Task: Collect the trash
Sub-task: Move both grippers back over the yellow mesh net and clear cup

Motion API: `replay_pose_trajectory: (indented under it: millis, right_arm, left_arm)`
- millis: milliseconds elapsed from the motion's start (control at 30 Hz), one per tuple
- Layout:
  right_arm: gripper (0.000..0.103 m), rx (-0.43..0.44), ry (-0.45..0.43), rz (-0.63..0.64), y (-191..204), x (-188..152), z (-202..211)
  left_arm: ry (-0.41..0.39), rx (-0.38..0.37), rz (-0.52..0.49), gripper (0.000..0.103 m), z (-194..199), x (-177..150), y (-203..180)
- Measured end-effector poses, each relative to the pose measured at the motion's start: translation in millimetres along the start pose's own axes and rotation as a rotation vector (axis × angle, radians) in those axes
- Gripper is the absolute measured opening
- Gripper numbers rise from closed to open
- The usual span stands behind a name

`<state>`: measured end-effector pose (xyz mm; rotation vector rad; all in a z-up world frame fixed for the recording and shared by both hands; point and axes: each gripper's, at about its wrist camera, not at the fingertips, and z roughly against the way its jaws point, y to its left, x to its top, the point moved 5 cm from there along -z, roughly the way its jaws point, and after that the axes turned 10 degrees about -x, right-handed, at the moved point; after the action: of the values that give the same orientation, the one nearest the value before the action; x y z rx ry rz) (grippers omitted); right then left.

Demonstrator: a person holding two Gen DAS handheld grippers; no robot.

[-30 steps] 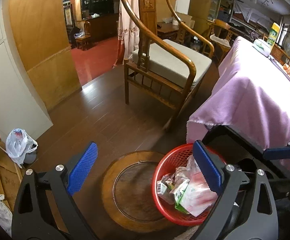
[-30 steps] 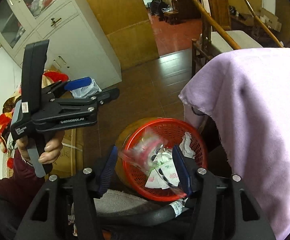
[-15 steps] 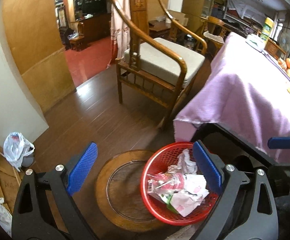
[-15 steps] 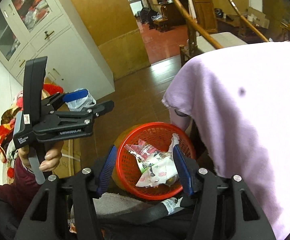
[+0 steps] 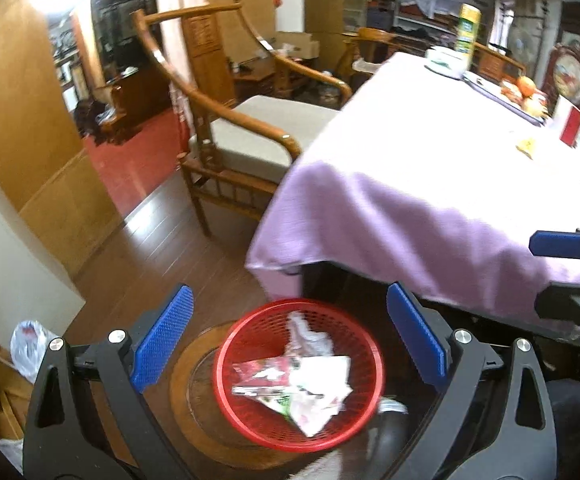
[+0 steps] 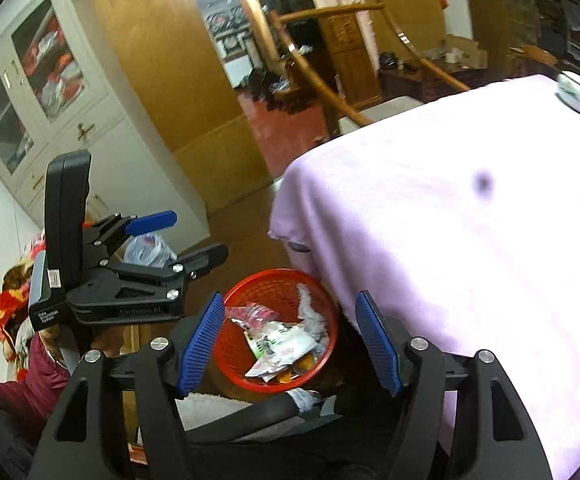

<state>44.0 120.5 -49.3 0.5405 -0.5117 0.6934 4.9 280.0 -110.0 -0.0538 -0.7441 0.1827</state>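
Observation:
A red mesh basket [image 5: 218, 376] [image 6: 273, 278] stands on a round wooden stool [image 5: 193, 404] beside the table. It holds crumpled wrappers and paper [image 5: 302, 376] [image 6: 277, 340]. My left gripper [image 5: 290, 312] hovers above it, open and empty; the right wrist view shows this gripper [image 6: 185, 236] from the side, in a hand. My right gripper [image 6: 290, 300] is also above the basket, its jaws opening with nothing between them. Its tips [image 5: 550, 276] show at the left wrist view's right edge. A yellow wrapper [image 5: 527, 146] lies on the tablecloth.
A table under a purple cloth [image 5: 410, 184] overhangs the basket on the right. A wooden armchair [image 5: 257, 136] stands behind it. A white cabinet [image 6: 49, 100] and a plastic bag [image 5: 29, 344] are at the left. Fruit and a green can [image 5: 468, 28] sit far back on the table.
The clear wrapper held between my right fingers a second ago now lies in the basket. Both grippers have lifted and drawn back, so more of the tabletop shows. The right jaws stand wider.

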Motion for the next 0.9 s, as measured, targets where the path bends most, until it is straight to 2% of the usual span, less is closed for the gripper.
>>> replay_pose_trajectory:
  millis: [200,500,633,900]
  right_arm:
    - [0.069,-0.049,-0.071,-0.064,-41,-15,28]
    - [0.08,-0.127,-0.191,-0.192,-111,-34,70]
    - [0.083,-0.169,-0.232,-0.283,-153,-47,86]
    - [0.093,-0.41,-0.252,-0.383,-236,-71,107]
  left_arm:
    - [0.016,-0.042,-0.089,0.094,-5,8,-59]
    - [0.024,-0.106,-0.242,0.096,-23,26,-152]
    - [0.018,-0.127,-0.271,0.096,-29,34,-183]
    - [0.05,-0.175,-0.305,0.096,-63,57,-234]
